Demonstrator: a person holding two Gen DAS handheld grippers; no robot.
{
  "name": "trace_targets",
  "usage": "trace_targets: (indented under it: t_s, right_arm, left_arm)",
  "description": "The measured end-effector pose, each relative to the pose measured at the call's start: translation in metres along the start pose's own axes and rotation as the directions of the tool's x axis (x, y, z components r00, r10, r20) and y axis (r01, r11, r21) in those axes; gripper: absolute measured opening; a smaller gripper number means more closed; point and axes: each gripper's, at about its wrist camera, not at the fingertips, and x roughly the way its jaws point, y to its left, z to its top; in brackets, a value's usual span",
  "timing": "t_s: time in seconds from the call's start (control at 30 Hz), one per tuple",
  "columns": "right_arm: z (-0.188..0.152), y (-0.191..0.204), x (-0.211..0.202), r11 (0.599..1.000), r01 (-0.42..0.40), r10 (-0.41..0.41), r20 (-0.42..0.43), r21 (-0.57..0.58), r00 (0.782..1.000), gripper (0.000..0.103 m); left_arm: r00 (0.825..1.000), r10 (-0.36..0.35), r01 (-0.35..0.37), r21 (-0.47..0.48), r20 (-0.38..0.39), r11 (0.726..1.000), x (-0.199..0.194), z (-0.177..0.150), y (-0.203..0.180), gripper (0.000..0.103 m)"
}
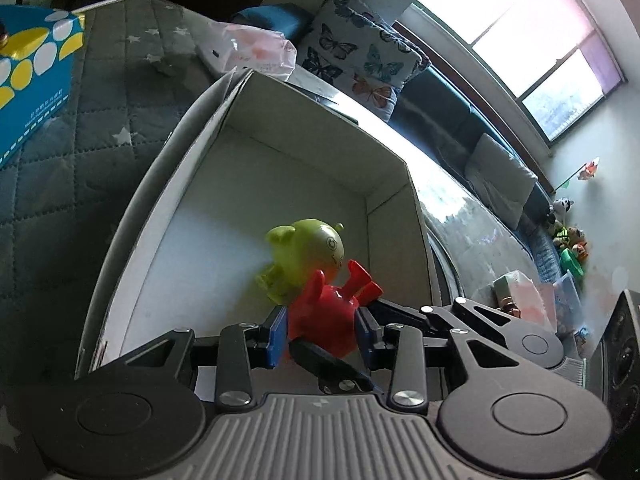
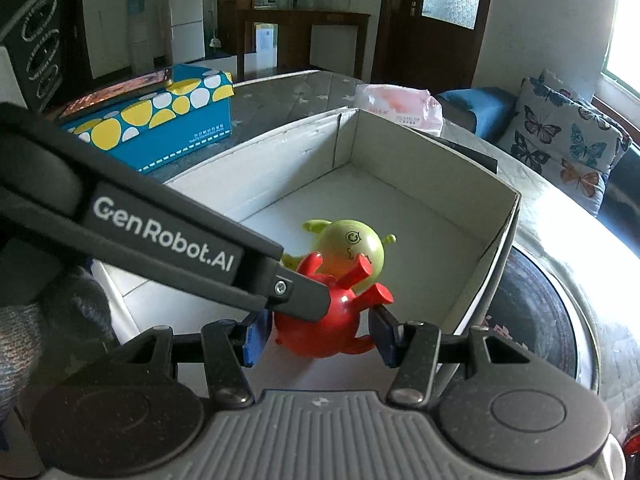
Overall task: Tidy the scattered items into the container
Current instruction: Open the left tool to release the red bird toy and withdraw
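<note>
A white cardboard box point(image 1: 304, 132) point(image 2: 424, 148) stands open on the table. A yellow-green pig toy point(image 1: 312, 248) point(image 2: 352, 244) lies on its floor. A red pig toy point(image 1: 324, 320) point(image 2: 320, 320) lies against it, feet up. My left gripper point(image 1: 322, 334) has its blue pads pressed on both sides of the red toy. My right gripper point(image 2: 318, 334) sits around the same toy with small gaps at its pads. The left gripper's black arm point(image 2: 168, 240) crosses the right wrist view and touches the toy's top.
A blue and yellow tissue box point(image 1: 28, 76) point(image 2: 160, 120) sits on the quilted grey cloth left of the box. A pink plastic bag point(image 1: 256, 48) point(image 2: 400, 108) lies behind it. A butterfly cushion point(image 1: 360, 52) point(image 2: 560, 132) and sofa lie beyond. A dark round plate point(image 2: 532, 320) is at right.
</note>
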Motion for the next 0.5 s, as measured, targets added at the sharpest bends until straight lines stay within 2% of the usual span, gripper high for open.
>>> trace_targets:
  t_s: [0.2,0.33,0.5]
  right_arm:
    - [-0.006,-0.005,-0.015,0.999,-0.014,0.012,0.037,0.043,0.999,0.056]
    - [-0.014,-0.006,-0.036,0.998,-0.014,0.008,0.092,0.063,0.996,0.066]
    - [-0.023,-0.006,-0.066,0.996,-0.009,-0.005,0.159,0.090,0.987,0.066]
  left_arm:
    - [1.000,-0.010,0.011,-0.022,0.025,1.000,-0.012,-0.002,0.002,0.039]
    - [0.999,-0.015,0.016,-0.025,0.048,1.000,-0.023,-0.003,-0.001,0.039]
    - [0.997,-0.032,0.034,-0.024,0.074,0.999,-0.037,-0.008,-0.009,0.039]
